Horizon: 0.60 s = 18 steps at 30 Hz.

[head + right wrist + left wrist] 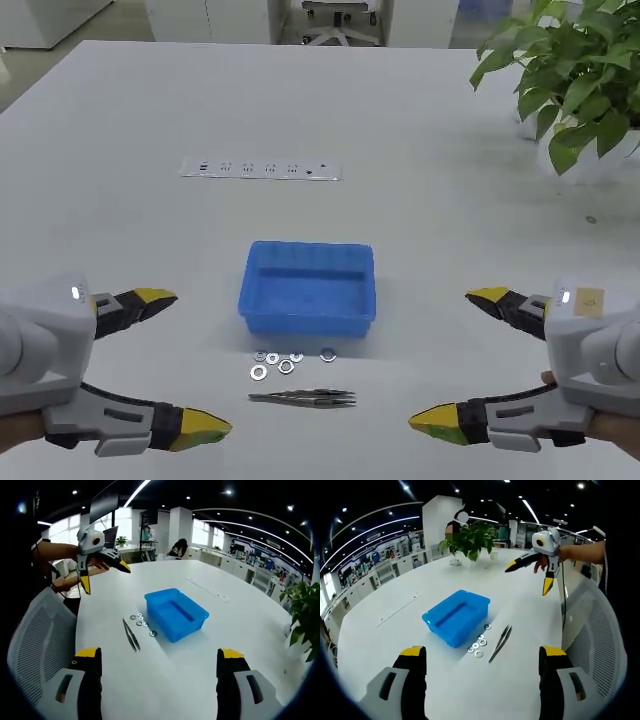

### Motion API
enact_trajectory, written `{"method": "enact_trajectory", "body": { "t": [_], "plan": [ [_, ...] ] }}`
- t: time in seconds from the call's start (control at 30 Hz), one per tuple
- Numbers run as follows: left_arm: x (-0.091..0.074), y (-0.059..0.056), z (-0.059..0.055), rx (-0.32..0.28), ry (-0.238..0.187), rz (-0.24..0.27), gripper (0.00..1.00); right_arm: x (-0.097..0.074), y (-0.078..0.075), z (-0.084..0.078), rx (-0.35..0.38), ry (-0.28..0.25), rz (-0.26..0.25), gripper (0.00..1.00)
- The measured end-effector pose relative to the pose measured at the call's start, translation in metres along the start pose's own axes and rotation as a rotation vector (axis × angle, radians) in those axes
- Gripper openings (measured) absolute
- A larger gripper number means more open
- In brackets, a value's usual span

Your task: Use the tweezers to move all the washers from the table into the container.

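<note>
**White worktop, washers not yet in the container**

White and broad, the worktop [120, 120] runs from the bottom edge of the head view to the top, where an office chair [340, 15] stands behind it. A leafy potted plant [570, 70] sits in the upper right corner. A long flush socket panel [262, 169] lies left of centre in the upper half.

At the centre of the frame sits the blue container [307, 288], a shallow rectangular tray. Just below it, apart from its near wall, a small cluster of washers [286, 360] lies flat on the worktop. Below them, the tweezers [303, 398] lie crosswise, near the washers but not touching them.

The left gripper [197, 361] fills the lower left corner and the right gripper [442, 358] the lower right. Both are well apart from the tweezers and the washers. Each one's yellow-tipped fingers [150, 297] are spread wide — nothing is held between them.

Both gripper views look across the worktop with the container, washers and tweezers near mid-frame, and the opposite gripper held in a hand above the worktop's edge in an upper corner. In the right gripper view a grey mesh chair back [40, 640] stands at the left.
</note>
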State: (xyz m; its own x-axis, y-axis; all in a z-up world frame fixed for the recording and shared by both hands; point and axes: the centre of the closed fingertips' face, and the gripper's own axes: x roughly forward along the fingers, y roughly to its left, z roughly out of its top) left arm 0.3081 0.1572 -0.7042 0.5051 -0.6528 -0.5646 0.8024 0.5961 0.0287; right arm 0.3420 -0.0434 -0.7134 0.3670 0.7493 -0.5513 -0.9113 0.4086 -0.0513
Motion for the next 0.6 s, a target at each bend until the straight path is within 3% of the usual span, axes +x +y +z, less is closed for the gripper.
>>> {"method": "enact_trajectory", "body": {
  "t": [0.6],
  "plan": [
    [-0.0003,0.0002,0.0016,0.011,0.001,0.003,0.98,-0.0030,-0.0032,0.0019,-0.008,-0.008,-0.016,0.95]
  ]
}}
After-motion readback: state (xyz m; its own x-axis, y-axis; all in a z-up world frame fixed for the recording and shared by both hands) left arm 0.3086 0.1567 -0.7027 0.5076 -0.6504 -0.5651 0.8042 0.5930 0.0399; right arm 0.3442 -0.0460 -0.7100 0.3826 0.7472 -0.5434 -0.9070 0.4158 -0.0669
